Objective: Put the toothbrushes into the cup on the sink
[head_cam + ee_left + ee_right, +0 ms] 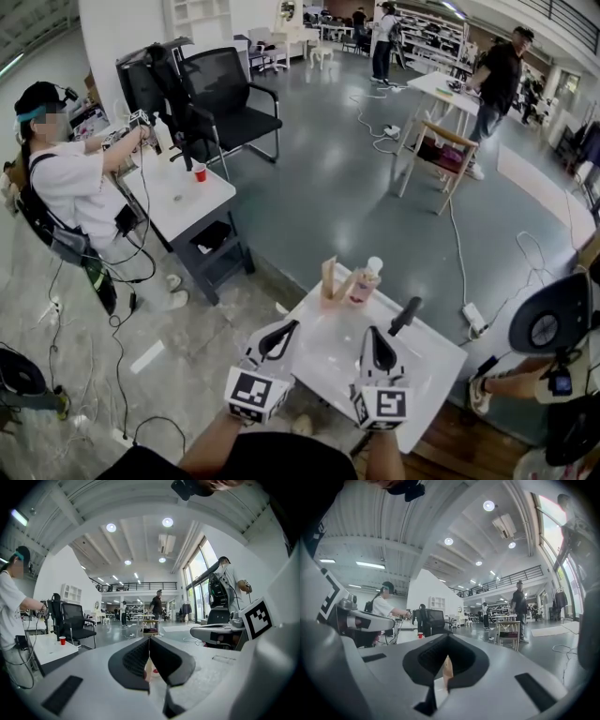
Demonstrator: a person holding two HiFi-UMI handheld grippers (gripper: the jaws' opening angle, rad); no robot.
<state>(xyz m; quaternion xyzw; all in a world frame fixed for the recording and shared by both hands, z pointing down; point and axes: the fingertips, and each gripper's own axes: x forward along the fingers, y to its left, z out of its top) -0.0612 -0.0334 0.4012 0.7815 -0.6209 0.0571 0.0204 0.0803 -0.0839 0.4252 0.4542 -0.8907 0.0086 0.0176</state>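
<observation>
A white sink top [424, 364] stands just ahead of me in the head view. At its far edge are a light wooden holder [330, 279] and a clear bottle with a pink label [365, 279]. A black faucet handle [405, 316] rises at its right. I cannot make out any toothbrush or cup. My left gripper [278, 339] hovers over the sink's near left corner, and my right gripper [377, 354] is beside it over the basin. Both are shut with nothing held. In the left gripper view [149, 660] and the right gripper view [447, 667] the jaws meet, with only a tan sliver showing behind them.
A seated person [66, 183] works at a white desk [173, 202] with a red cup [199, 172] at the left. Black office chairs [225, 98] stand behind it. Cables [122, 328] run over the floor. A wooden table [436, 155] and standing people [492, 80] are further back.
</observation>
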